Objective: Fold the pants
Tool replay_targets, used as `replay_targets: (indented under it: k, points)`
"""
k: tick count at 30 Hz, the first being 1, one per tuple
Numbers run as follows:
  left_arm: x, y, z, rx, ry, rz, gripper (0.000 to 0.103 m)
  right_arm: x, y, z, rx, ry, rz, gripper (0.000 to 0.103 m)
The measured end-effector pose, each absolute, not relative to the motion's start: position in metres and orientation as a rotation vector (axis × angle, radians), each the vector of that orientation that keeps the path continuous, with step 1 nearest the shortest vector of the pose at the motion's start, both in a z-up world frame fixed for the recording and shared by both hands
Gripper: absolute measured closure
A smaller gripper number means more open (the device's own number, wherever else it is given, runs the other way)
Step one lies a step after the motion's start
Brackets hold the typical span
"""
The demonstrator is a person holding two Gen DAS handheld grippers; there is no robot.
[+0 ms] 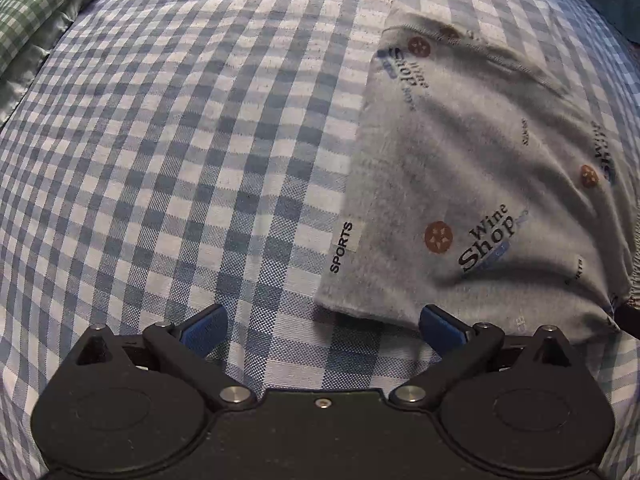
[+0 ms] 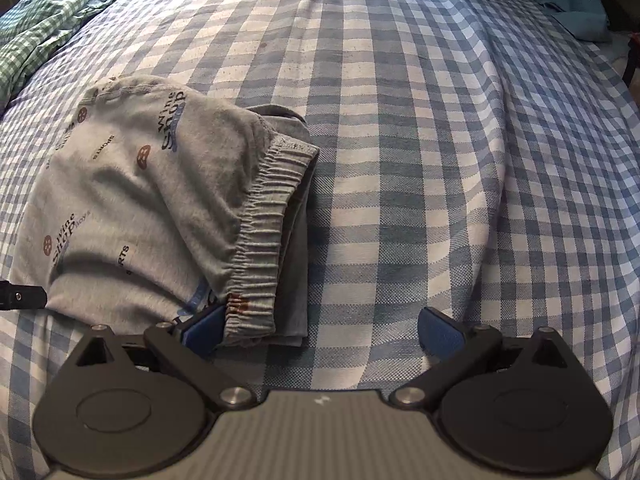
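Now the grey pants (image 2: 132, 200) lie folded into a compact bundle on the bed (image 2: 440, 160), which is covered in a blue and white checked sheet. Printed across the fabric are "Wine Shop" logos, small brown round marks and the word "SPORTS". In the right wrist view the gathered elastic waistband (image 2: 264, 232) runs diagonally along the bundle's right edge, with darker grey layers showing underneath it.

The right tool (image 2: 320, 324) stands wide apart, holding nothing; its left blue pad (image 2: 204, 326) sits just beside, perhaps touching, the near corner of the waistband, while its right pad is over bare sheet. The left tool (image 1: 320, 322) is also spread wide and empty. Its right blue pad (image 1: 440, 322) is right at the near hem of the pants (image 1: 460, 168), and its left pad is over the sheet. A black part of the left tool (image 2: 22, 296) shows at the left edge of the right wrist view, against the bundle.

A green checked cloth (image 2: 48, 20) lies bunched at the far left, and a teal cloth (image 2: 560, 0) lies at the far right.
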State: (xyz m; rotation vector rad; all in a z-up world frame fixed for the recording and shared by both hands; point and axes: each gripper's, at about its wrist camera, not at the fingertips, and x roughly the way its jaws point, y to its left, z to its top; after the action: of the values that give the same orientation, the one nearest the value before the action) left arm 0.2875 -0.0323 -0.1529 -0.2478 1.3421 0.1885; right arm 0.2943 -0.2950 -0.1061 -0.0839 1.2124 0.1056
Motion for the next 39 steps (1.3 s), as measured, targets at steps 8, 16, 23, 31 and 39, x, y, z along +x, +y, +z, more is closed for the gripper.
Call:
replay_targets:
  k: [8,16,23,31,39]
  points:
    - [0.301,-0.024,-0.133,-0.258,1.177,0.083,0.001,0.337,-0.301,-0.083,-0.041,1.102,0.244,0.000]
    - [0.343,-0.028,-0.145,-0.286,1.217,0.075,0.001,0.399,-0.289,-0.120,0.022,1.259,0.356,0.000]
    - [0.344,-0.032,-0.173,-0.242,1.270,0.104,0.000,0.416,-0.273,-0.138,-0.093,1.335,0.391,0.000]
    - [0.343,-0.032,-0.174,-0.235,1.249,0.105,0.000,0.407,-0.273,-0.136,-0.122,1.280,0.390,0.000]
    - [0.336,-0.036,-0.171,-0.234,1.243,0.120,0.000,0.402,-0.277,-0.135,-0.124,1.257,0.381,0.000]
